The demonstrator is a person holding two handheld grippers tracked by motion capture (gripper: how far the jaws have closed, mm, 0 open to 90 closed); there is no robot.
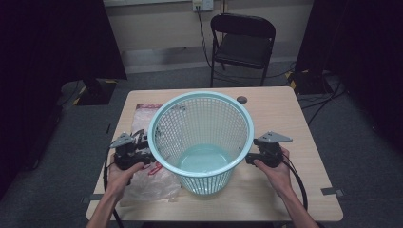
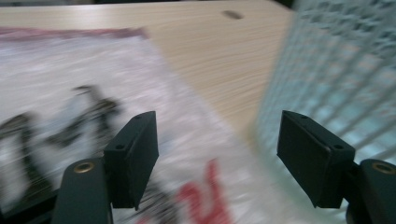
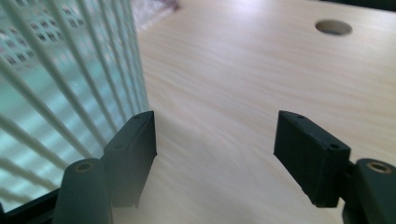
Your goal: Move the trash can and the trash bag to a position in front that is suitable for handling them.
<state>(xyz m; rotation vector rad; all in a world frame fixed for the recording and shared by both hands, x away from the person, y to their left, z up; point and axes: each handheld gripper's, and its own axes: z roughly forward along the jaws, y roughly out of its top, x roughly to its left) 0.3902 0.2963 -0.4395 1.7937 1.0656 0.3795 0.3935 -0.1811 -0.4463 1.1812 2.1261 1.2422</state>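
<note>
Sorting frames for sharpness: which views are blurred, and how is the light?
Left gripper view: plastic bag and basket streaked by motion blur, fingers crisp. Right gripper view: basket soft, table fairly sharp. High view: sharp, table lit, dark surroundings.

The high view looks forward and down from above the person's side, taking in the whole desk (image 1: 285,123) and a chair (image 1: 243,40) beyond. Each gripper view rides low and close, looking along its fingers across the desktop. All three views share the basket (image 1: 202,137) and the wooden top.
</note>
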